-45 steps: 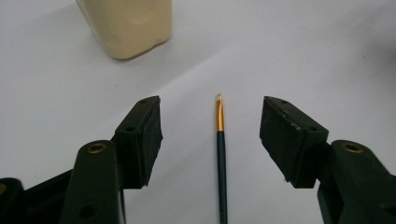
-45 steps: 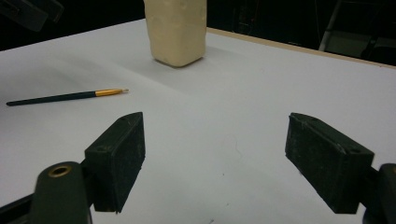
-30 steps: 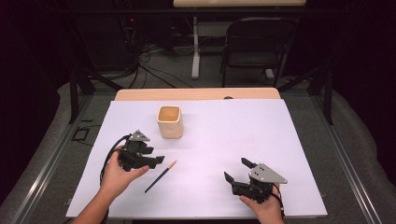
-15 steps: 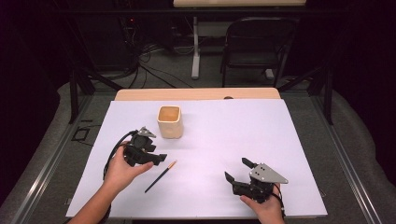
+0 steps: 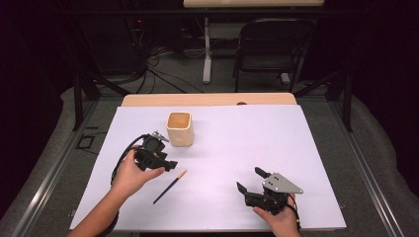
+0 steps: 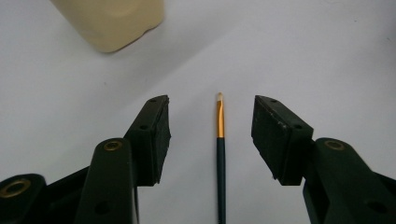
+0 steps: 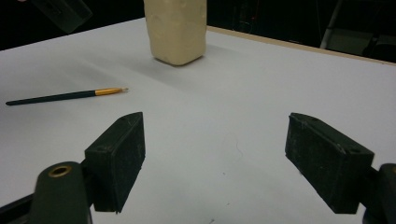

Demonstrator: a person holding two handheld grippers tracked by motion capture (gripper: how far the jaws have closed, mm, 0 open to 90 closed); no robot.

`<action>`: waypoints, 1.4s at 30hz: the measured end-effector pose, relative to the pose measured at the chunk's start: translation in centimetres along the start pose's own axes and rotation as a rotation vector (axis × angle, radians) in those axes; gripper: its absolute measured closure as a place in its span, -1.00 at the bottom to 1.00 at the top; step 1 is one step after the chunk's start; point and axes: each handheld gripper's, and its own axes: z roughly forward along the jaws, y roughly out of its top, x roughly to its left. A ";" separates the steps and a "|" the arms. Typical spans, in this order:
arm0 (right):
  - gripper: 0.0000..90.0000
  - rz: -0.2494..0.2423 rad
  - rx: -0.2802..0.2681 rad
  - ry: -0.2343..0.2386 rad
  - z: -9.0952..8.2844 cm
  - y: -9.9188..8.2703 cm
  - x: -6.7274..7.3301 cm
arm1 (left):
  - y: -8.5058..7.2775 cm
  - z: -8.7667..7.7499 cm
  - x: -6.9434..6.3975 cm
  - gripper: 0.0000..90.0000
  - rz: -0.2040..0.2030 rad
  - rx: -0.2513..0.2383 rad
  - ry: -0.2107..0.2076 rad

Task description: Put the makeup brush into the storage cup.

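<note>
High view, with both gripper views. A table [image 5: 316, 148] under a white sheet carries the scene. On it, at about 11 o'clock from the sheet's centre, stands a cream square-sided cup [image 5: 179, 129], upright and open at the top. The left gripper [image 5: 168, 164] sits just beside the cup, at its 7 o'clock, and points toward 4 o'clock. The right gripper [image 5: 250, 179] rests near the front edge at 5 o'clock from the centre, well apart from everything else, with its jaws spread wide and nothing between them.

The thing being worked on is a thin paintbrush [image 5: 170, 187] with a dark handle, a gold ferrule and a pale tip. It lies flat on the sheet at 7 o'clock from the centre, with its tip toward 1 o'clock and the left gripper just above that tip.

In the left gripper view the brush [image 6: 220, 140] runs straight up the gap between the two black pads [image 6: 156, 135]. The jaws have just been closing, but white sheet shows on both sides of the handle, so neither pad touches it: the gripper is not yet grasping.

Step in hand, as judged: the closing of the left gripper on the brush near its ferrule. The next move calls for the jaws to meet squarely on so thin a handle and low enough to catch it against the sheet. A lift toward the cup would probably follow.
</note>
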 end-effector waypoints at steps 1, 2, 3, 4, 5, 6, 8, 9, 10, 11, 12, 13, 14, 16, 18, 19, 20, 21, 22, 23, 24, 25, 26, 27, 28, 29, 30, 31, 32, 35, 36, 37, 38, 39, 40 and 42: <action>-0.56 0.002 0.000 0.001 0.0 0.0 0.0 | 0.1 0.0 0.1 0.06 0.002 0.011 0.005; -0.56 0.005 0.000 -0.001 0.0 0.0 -0.1 | 0.2 0.0 0.1 0.07 0.001 0.015 0.005; -0.56 0.005 -0.002 -0.001 0.0 0.0 -0.1 | 0.3 0.1 0.1 0.07 -0.001 0.020 0.007; -0.56 0.006 -0.002 0.000 0.0 0.0 -0.1 | 0.4 0.1 0.1 0.08 -0.003 0.026 0.010; -0.56 0.004 -0.003 0.000 0.0 0.0 -0.1 | 0.5 0.2 0.1 0.09 0.001 0.035 0.015; -0.56 0.004 -0.003 0.001 0.0 0.0 -0.1 | 0.6 0.3 0.1 0.10 0.004 0.041 0.016; -0.56 0.000 -0.004 0.000 0.0 0.0 -0.1 | 0.7 0.4 0.0 0.13 0.013 0.055 0.022; -0.56 0.001 -0.004 0.001 0.0 0.0 -0.1 | 0.8 0.5 0.0 0.13 0.012 0.065 0.023; -0.56 0.001 -0.004 0.001 0.0 0.0 -0.1 | 0.9 0.6 0.0 0.13 0.016 0.071 0.029; -0.56 0.002 -0.002 0.002 0.0 0.0 0.0 | 1.0 0.7 -0.1 0.14 0.015 0.081 0.028; -0.56 -0.002 0.000 0.003 0.0 0.0 0.0 | 1.1 0.7 0.0 0.14 0.020 0.086 0.032; -0.56 -0.003 0.002 0.003 0.0 0.0 0.0 | 1.2 0.8 -0.1 0.15 0.017 0.090 0.032; -0.56 -0.002 0.003 0.004 0.0 0.0 0.0 | 1.3 0.9 -0.1 0.16 0.019 0.098 0.032; -0.56 -0.003 0.003 0.004 0.1 0.0 0.0 | 1.6 1.0 0.0 0.17 0.020 0.113 0.028; -0.56 -0.005 0.005 0.005 0.1 0.0 0.0 | 1.7 1.1 -0.1 0.18 0.016 0.120 0.028; -0.56 -0.005 0.004 0.006 0.1 0.0 0.0 | 1.8 1.2 -0.1 0.18 0.018 0.125 0.027; -0.56 -0.005 0.004 0.006 0.1 0.0 0.0 | 1.8 1.3 -0.2 0.19 0.015 0.128 0.029; -0.56 -0.005 0.004 0.005 0.1 0.0 0.0 | 1.9 1.4 -0.3 0.19 0.017 0.136 0.032; -0.56 -0.006 0.004 0.005 0.1 0.0 0.0 | 1.9 1.5 -0.3 0.19 0.019 0.140 0.032; -0.56 -0.005 0.004 0.005 0.1 0.0 0.0 | 2.0 1.6 -0.4 0.19 0.020 0.148 0.032; -0.56 -0.003 0.004 0.005 0.1 0.0 0.0 | 2.1 1.7 -0.4 0.19 0.019 0.148 0.034; -0.56 -0.004 0.004 0.005 0.1 0.0 0.0 | 2.2 1.8 -0.4 0.19 0.018 0.150 0.032; -0.56 -0.002 0.005 0.006 0.1 0.0 -0.1 | 2.3 1.8 -0.4 0.19 0.022 0.154 0.035; -0.56 -0.003 0.005 0.004 0.0 0.0 -0.1 | 2.3 1.9 -0.4 0.20 0.022 0.158 0.035; -0.56 -0.003 0.005 0.004 0.0 0.0 -0.1 | 2.4 2.0 -0.4 0.20 0.021 0.163 0.036; -0.56 -0.001 0.003 0.004 0.0 0.0 -0.1 | 2.5 2.1 -0.5 0.21 0.022 0.167 0.036; -0.56 -0.001 0.000 0.003 0.0 0.0 -0.1 | 2.5 2.2 -0.5 0.22 0.021 0.170 0.036; -0.56 -0.003 -0.003 0.001 -0.1 0.0 -0.1 | 2.6 2.3 -0.5 0.24 0.016 0.176 0.038; -0.56 -0.003 -0.003 0.001 -0.1 0.0 -0.1 | 2.7 2.4 -0.6 0.24 0.017 0.180 0.040; -0.56 0.000 -0.003 0.000 -0.1 0.0 -0.2 | 2.8 2.6 -0.6 0.28 0.020 0.189 0.040; -0.56 0.000 -0.003 0.000 -0.1 0.0 -0.2 | 2.8 2.6 -0.7 0.28 0.011 0.197 0.039; -0.56 0.001 -0.002 0.001 -0.1 0.0 -0.1 | 2.9 2.7 -0.7 0.30 0.015 0.202 0.040; -0.56 0.000 -0.001 0.000 -0.1 0.0 -0.1 | 3.0 2.8 -0.7 0.31 0.019 0.207 0.041; -0.56 0.001 -0.001 0.000 0.0 0.0 -0.1 | 3.0 2.9 -0.8 0.32 0.013 0.212 0.040; -0.56 0.001 -0.001 0.001 0.0 0.0 -0.1 | 3.0 2.9 -0.8 0.33 0.012 0.218 0.043; -0.56 -0.001 0.001 0.003 0.0 0.0 -0.1 | 3.2 3.1 -0.9 0.35 0.013 0.229 0.043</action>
